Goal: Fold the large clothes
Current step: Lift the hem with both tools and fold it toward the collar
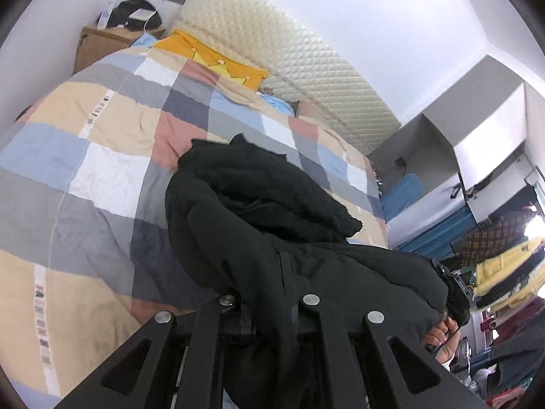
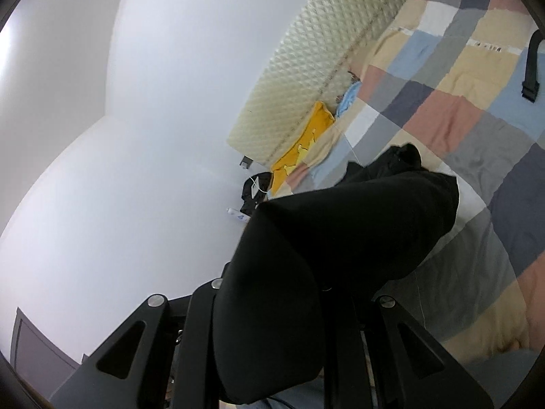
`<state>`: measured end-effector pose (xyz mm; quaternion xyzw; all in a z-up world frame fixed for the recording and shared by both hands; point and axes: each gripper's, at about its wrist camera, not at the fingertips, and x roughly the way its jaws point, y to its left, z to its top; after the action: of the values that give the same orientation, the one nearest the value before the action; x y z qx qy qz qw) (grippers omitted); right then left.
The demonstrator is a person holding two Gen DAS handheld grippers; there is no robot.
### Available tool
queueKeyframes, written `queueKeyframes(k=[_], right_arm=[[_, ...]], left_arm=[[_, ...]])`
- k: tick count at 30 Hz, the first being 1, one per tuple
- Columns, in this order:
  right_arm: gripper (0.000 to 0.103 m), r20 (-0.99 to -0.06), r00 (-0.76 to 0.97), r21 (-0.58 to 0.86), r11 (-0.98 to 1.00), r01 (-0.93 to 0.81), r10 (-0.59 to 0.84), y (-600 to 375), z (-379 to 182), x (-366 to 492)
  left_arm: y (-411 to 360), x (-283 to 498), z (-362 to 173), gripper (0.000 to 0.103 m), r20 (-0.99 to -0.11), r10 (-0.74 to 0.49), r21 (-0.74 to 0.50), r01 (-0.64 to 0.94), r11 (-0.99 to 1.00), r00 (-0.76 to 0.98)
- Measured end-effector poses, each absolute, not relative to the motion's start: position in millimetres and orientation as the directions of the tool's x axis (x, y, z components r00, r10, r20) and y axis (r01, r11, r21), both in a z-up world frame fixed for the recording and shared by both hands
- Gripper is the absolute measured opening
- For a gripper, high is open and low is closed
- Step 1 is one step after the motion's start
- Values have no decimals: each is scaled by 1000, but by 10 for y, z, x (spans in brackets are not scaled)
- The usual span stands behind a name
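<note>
Gripping one black coat, two hand-held grippers.

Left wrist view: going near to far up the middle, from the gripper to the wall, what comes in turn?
Left gripper shut on the black coat → checked quilt → yellow pillow → cream padded headboard → white wall.

A bed carries everything, covered by a checked quilt in beige, grey, blue, pink and white. At its far end, against a cream quilted headboard, lie a yellow pillow and a light blue cloth. A black garment partly rests on the quilt's near side.
</note>
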<state>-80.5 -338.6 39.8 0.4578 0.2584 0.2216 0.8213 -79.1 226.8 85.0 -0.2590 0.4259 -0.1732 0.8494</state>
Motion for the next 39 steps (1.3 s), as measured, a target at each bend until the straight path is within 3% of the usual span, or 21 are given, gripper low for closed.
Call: queueKeyframes(k=[8,16,26,32,39], right_arm=[[19,-233,803,822,552,-138,549,-3433,667,-1291],[19,-264,828,795,598,-105,495,-3447,628,-1095],[19,-404,835,617,785,-53,375,-3399,670,-410],[18,-514,826,392,920,-14,232,-3250,588,209],[18,-595,789,259,966,9,152,-3103,249,845]], left_arm=[[2300,-1346,1232,8,-619,-521,-587,94,804,587],[2231,-1158,1257,7,-621,-498,-545,123,829,605],[2093,-327,1293,8,-646,-435,-486,101,868,627],[1833,214,1144,8,-669,-286,-311,91,946,686],[1751,879,709,8,-703,-177,-242,1,970,689]])
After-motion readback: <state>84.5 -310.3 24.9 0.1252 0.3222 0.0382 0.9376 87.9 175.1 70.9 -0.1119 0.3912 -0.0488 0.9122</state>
